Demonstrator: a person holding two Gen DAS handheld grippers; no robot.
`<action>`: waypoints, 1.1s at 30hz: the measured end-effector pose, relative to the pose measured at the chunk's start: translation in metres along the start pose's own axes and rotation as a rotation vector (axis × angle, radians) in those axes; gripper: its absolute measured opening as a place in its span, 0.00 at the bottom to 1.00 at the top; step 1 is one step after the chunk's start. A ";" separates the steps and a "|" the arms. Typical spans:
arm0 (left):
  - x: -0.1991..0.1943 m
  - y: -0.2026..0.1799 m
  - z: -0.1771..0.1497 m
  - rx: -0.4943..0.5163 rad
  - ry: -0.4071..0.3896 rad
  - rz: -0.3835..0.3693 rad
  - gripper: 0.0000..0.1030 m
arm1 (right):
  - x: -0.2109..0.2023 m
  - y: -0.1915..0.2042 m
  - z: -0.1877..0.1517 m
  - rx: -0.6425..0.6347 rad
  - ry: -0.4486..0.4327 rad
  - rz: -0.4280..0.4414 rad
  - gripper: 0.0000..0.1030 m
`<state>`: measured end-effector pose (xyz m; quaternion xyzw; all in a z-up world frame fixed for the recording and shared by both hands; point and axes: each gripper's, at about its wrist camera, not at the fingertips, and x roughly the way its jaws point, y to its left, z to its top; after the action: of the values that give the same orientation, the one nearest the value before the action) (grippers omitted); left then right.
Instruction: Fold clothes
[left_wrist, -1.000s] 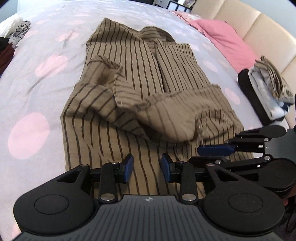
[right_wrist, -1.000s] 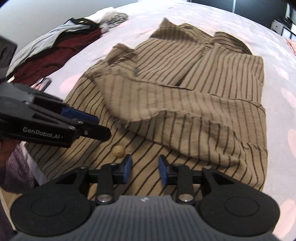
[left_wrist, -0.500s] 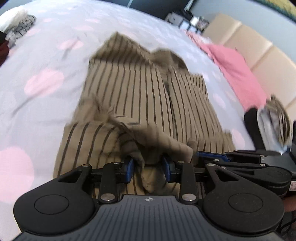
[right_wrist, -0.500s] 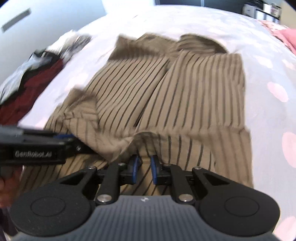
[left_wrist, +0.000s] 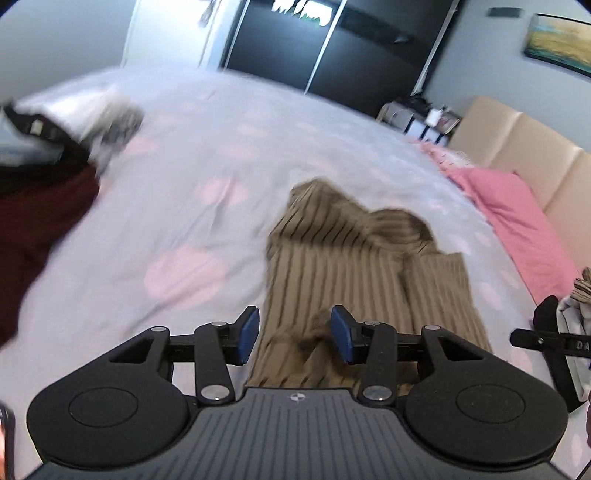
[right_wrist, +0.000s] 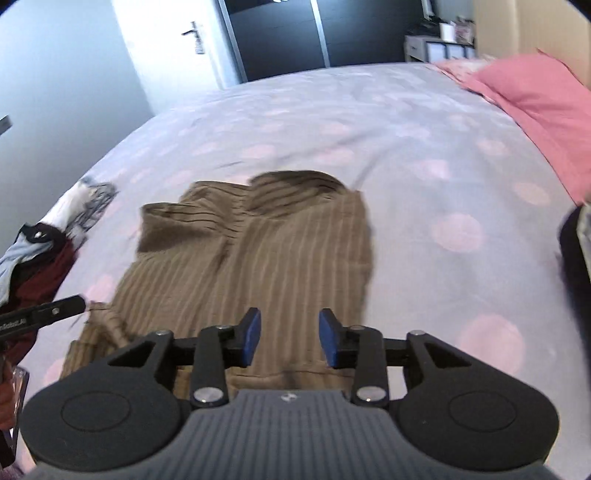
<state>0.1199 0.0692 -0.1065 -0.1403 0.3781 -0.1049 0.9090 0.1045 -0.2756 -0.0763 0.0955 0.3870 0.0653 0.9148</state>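
Note:
A brown shirt with dark stripes (left_wrist: 354, 266) lies on the bed, its lower half doubled up over the upper half; the collar (right_wrist: 295, 184) points to the far side. My left gripper (left_wrist: 295, 334) hovers just above the near folded edge. Its jaws are opening, and a ruck of cloth sits by the right pad (left_wrist: 343, 332) without being pinched. My right gripper (right_wrist: 290, 336) hangs over the same edge further right, jaws also opening, only flat cloth showing below the gap. Each gripper's tip shows at the other view's edge: the right (left_wrist: 532, 338), the left (right_wrist: 51, 312).
The bed cover (left_wrist: 177, 192) is lilac with pink dots. A dark red garment (left_wrist: 33, 221) and other loose clothes lie at the left. Pink pillows (left_wrist: 517, 214) and a beige headboard (left_wrist: 524, 147) stand at the right, with a stack of folded clothes (left_wrist: 572, 317) nearby.
Both grippers shut on the shirt's near hem, carried it forward over the upper half, and now their jaws have parted and let it go. Both views tilted up.

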 end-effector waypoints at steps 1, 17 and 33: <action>0.003 0.002 -0.001 -0.009 0.017 0.003 0.40 | 0.002 -0.004 -0.001 0.010 0.011 -0.002 0.41; 0.002 -0.010 -0.012 0.092 -0.017 0.029 0.04 | 0.019 0.018 -0.019 -0.189 0.012 -0.124 0.02; -0.008 -0.008 -0.002 0.080 -0.115 0.064 0.49 | 0.002 -0.018 -0.002 0.031 -0.098 -0.164 0.49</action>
<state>0.1121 0.0638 -0.0994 -0.0978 0.3250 -0.0826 0.9370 0.1051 -0.2928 -0.0832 0.0806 0.3492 -0.0207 0.9333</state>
